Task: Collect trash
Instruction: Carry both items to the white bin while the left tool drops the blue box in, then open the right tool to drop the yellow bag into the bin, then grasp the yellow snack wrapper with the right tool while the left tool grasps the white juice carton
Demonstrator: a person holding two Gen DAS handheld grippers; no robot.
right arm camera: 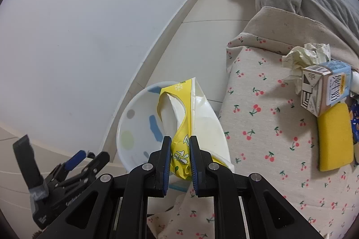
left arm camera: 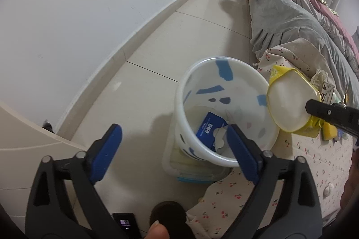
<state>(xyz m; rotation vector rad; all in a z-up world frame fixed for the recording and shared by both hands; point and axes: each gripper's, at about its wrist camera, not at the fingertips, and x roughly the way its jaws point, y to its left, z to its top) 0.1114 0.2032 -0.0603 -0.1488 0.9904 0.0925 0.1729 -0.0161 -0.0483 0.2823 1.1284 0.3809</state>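
A white bin [left arm camera: 224, 82] with blue patches stands on the floor beside a cherry-print cloth [left arm camera: 303, 149]. Inside it lie a blue carton piece [left arm camera: 208, 129] and some white paper. My left gripper [left arm camera: 174, 129] hangs just above the bin's near rim, open, with nothing between its blue pads. My right gripper [right arm camera: 180, 142] is shut on a yellow-and-white plastic wrapper [right arm camera: 179, 108], which it holds over the bin [right arm camera: 134, 122] at its right edge. In the left wrist view the wrapper [left arm camera: 287, 104] overlaps the rim, with the right gripper [left arm camera: 314, 110] coming in from the right.
On the cherry-print cloth [right arm camera: 269, 115] lie crumpled paper [right arm camera: 307, 55], a small milk carton [right arm camera: 325, 86] and a yellow sponge [right arm camera: 335, 138]. A clear lidded box [left arm camera: 190, 171] sits under the bin. A grey bedcover [left arm camera: 291, 21] lies behind, a white wall [left arm camera: 78, 14] to the left.
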